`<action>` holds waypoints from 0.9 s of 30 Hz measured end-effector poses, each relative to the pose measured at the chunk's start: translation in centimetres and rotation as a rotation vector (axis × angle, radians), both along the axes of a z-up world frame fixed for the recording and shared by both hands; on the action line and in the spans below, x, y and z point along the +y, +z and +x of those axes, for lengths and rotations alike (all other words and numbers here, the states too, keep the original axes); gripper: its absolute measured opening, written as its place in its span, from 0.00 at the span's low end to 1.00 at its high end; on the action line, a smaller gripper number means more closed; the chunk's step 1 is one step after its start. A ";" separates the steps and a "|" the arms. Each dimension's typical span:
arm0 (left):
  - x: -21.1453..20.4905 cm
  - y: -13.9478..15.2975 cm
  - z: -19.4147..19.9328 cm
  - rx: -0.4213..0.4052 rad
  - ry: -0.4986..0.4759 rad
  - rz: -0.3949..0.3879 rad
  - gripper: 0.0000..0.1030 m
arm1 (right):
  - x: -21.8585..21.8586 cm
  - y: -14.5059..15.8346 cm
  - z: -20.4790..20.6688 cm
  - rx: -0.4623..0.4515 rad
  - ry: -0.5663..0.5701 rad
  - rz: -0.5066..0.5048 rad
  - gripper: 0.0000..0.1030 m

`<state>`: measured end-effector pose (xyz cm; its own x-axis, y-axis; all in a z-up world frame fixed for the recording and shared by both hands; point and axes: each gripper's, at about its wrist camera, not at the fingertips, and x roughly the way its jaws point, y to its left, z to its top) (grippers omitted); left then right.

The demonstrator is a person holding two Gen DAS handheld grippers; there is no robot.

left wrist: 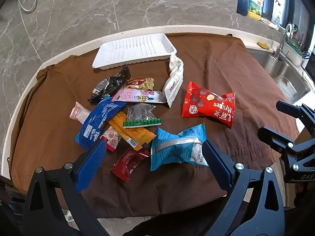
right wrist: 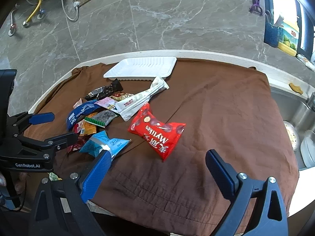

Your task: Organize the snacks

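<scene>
A white ribbed tray (left wrist: pixel 133 51) (right wrist: pixel 141 67) lies empty at the far side of the brown cloth (left wrist: pixel 216 63). In front of it is a pile of snacks: a black packet (left wrist: pixel 110 84), a dark blue Tipo pack (left wrist: pixel 96 122), a pink packet (left wrist: pixel 137 96), a white pouch (left wrist: pixel 174 78), orange sticks (left wrist: pixel 128 129) and a dark red packet (left wrist: pixel 128 163). My left gripper (left wrist: pixel 153 145) (right wrist: pixel 65 125) is open, with a light blue packet (left wrist: pixel 177 147) (right wrist: pixel 104 143) between its fingers. My right gripper (right wrist: pixel 158 154) (left wrist: pixel 268 118) is open just short of the red Mylikes bag (right wrist: pixel 157 133) (left wrist: pixel 208 104).
The cloth covers a rounded white counter (right wrist: pixel 196 54) against a grey marble wall. A steel sink (left wrist: pixel 285 74) with dishes is at the right. A wall socket with a white cable (right wrist: pixel 76 4) is at the upper left. Bottles and boxes stand on the sill at the upper right.
</scene>
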<state>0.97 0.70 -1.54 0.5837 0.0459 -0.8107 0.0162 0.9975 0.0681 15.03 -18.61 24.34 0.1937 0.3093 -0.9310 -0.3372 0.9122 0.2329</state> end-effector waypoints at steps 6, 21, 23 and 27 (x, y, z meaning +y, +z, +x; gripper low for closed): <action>0.4 0.1 0.1 0.000 0.010 -0.001 0.96 | 0.4 -0.2 0.1 0.007 0.017 0.006 0.96; 2.8 -1.1 1.5 0.025 0.057 0.003 0.96 | 1.8 -1.6 1.2 0.010 0.084 -0.010 0.96; 3.7 -1.2 1.8 0.030 0.073 0.002 0.96 | 2.1 -2.0 1.6 0.006 0.100 -0.019 0.96; 5.9 -1.6 2.7 0.036 0.106 0.011 0.96 | 3.0 -2.8 2.7 0.002 0.135 -0.038 0.96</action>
<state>3.63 6.60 -3.12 0.5456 0.1148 -0.8302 -0.0869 0.9930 0.0802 17.70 -15.65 21.51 0.1511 0.2967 -0.9429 -0.4568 0.8669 0.1996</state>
